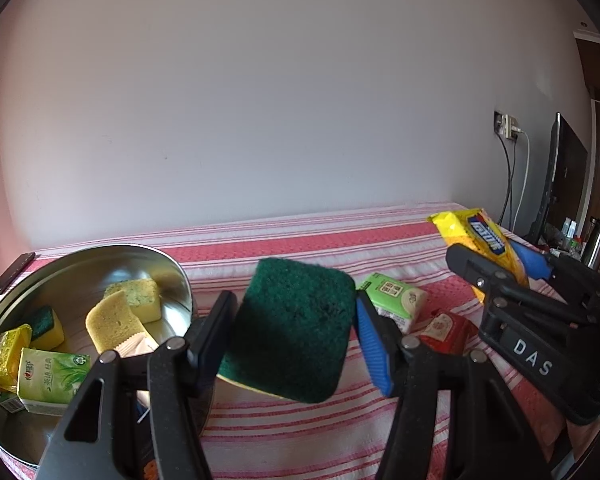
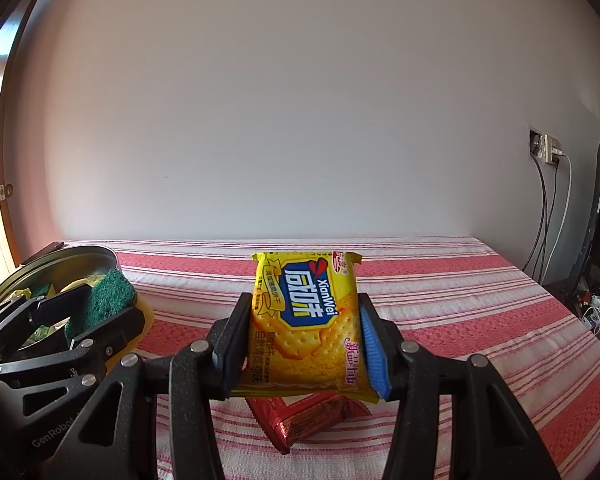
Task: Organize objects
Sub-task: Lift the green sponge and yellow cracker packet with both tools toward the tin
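L gripper (image 1: pixel 296 336) jaws pinch soft, light sponge (image 1: pixel 292 328) by its edges; R gripper (image 2: pixel 304 340) jaws clamp crinkly, breakable cracker pack (image 2: pixel 306 320) mid-sides, so go gentle.

Sponges (image 1: pixel 134 304) lie in the bowl (image 1: pixel 84 258), left of the tissue pack (image 1: pixel 396 300).

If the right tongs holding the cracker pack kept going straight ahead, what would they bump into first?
Probably the striped cloth, since the right tongs tilt slightly downward. Nothing else lies ahead of the cracker pack; beyond the cloth is only the wall. Depth is hard to judge.
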Tool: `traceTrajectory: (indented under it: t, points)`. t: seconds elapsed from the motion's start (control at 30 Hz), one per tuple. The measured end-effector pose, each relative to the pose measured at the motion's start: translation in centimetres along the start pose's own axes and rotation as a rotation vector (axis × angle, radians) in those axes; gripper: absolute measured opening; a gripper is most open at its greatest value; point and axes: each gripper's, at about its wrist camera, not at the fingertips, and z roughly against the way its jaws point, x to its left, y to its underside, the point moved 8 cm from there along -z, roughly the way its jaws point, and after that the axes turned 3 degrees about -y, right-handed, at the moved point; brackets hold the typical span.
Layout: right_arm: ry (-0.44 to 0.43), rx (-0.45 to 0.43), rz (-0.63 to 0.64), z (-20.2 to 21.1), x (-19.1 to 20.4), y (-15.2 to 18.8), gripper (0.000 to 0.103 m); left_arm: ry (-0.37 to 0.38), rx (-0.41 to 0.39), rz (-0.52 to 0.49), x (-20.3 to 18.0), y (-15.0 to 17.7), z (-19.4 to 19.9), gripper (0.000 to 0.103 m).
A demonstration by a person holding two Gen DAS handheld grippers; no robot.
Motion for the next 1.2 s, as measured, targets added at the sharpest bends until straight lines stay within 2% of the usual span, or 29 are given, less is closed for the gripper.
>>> traceTrajectory:
  t: [0.4,0.77,1.2]
  points:
    - [-0.024,-0.014,0.022,0.8,1.3,0.1,0.053,-0.002,-0.019,0.023,0.9,0.2,1.1,0.059]
    - [-0.048,-0.01,0.041,0.9,2.6,0.2,0.053,0.012,0.001,0.048,1.7,0.7,1.5,0.059]
    - [-0.124,0.009,0.104,0.3,5.9,-0.2,0.052,-0.005,-0.004,0.081,4.2,1.2,3.3,0.059]
